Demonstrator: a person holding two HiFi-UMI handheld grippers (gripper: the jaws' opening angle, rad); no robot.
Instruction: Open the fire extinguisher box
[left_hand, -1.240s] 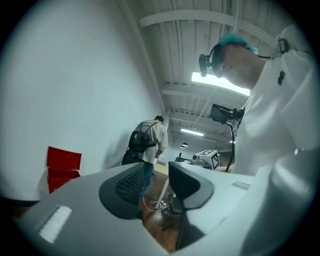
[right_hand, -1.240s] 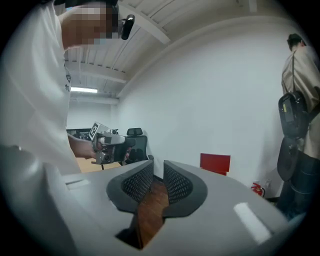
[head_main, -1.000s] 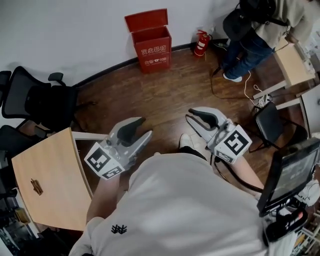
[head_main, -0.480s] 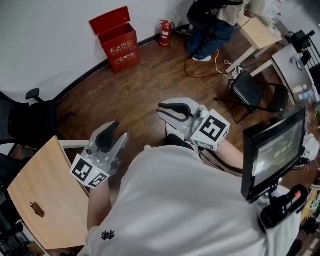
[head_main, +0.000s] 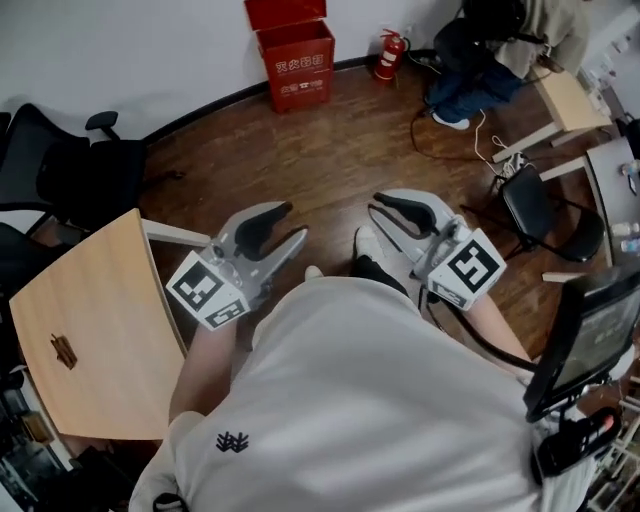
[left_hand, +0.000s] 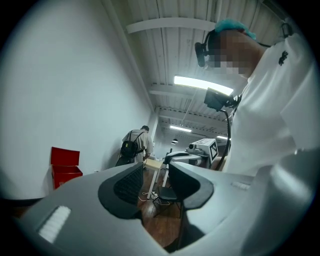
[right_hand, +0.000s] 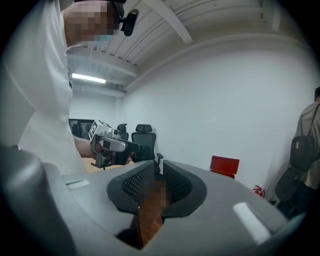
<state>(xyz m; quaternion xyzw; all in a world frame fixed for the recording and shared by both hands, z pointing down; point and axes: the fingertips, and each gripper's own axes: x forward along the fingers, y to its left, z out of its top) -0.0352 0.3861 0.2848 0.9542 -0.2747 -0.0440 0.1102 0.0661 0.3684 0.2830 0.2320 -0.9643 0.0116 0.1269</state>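
Two grippers, one fire extinguisher box, one fire extinguisher, one second person. The left gripper has its jaws moderately apart with nothing between them. The right gripper shows a narrower gap, also empty. The red fire extinguisher box stands against the white wall, lid raised, well ahead of both grippers. The fire extinguisher stands near the box's right side, with the second person beyond it.

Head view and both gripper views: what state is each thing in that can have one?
Red box: lid raised, open.
Fire extinguisher: upright on the floor, by the wall.
Left hand-held gripper: open, nothing between its jaws.
Right hand-held gripper: open, narrow gap, empty.
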